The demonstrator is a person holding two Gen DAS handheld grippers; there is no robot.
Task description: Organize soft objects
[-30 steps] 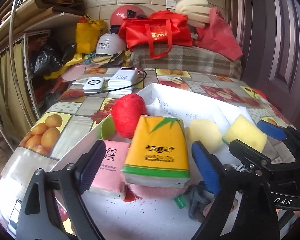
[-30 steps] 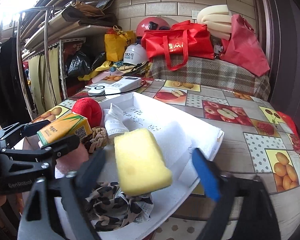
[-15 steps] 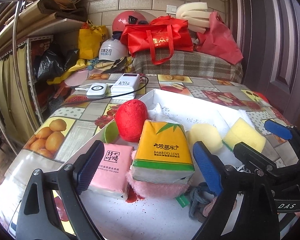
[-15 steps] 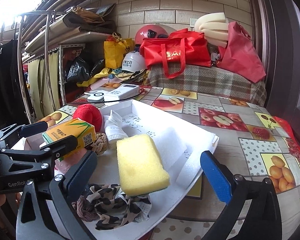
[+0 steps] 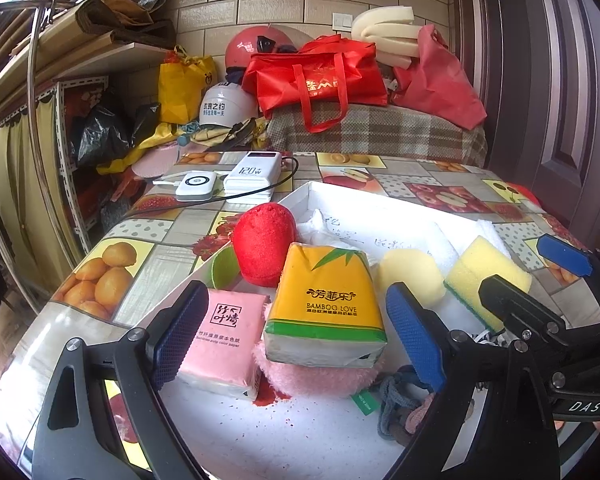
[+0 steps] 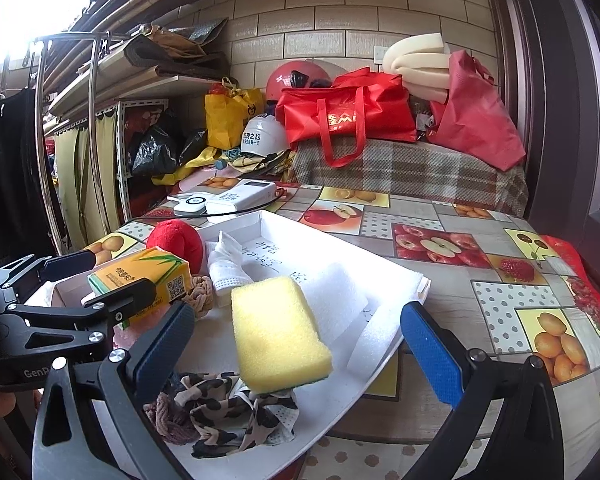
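A white tray (image 5: pixel 332 192) on the fruit-print table holds soft things. In the left wrist view my left gripper (image 5: pixel 296 340) is open, with the yellow tissue pack (image 5: pixel 326 300) between its fingers, resting on a pink fluffy pad (image 5: pixel 320 376). A pink tissue pack (image 5: pixel 224 336), a red ball (image 5: pixel 262 246), a pale round sponge (image 5: pixel 410 272) and a yellow sponge (image 5: pixel 486 266) lie around it. In the right wrist view my right gripper (image 6: pixel 300 344) is open around the yellow sponge (image 6: pixel 278 332), above a leopard cloth (image 6: pixel 236 412). The tissue pack (image 6: pixel 144 276) and red ball (image 6: pixel 178 242) sit left.
White power banks (image 5: pixel 252 176) with a black cable lie beyond the tray. Red bags (image 5: pixel 320 76), helmets and foam sit on a plaid-covered surface at the back. A metal shelf rack (image 6: pixel 96 148) stands left. A door (image 5: pixel 560 80) is to the right.
Both grippers have drawn back and risen slightly, so the objects look a little farther off. The right gripper's fingers have spread wider. Nothing in the tray has moved.
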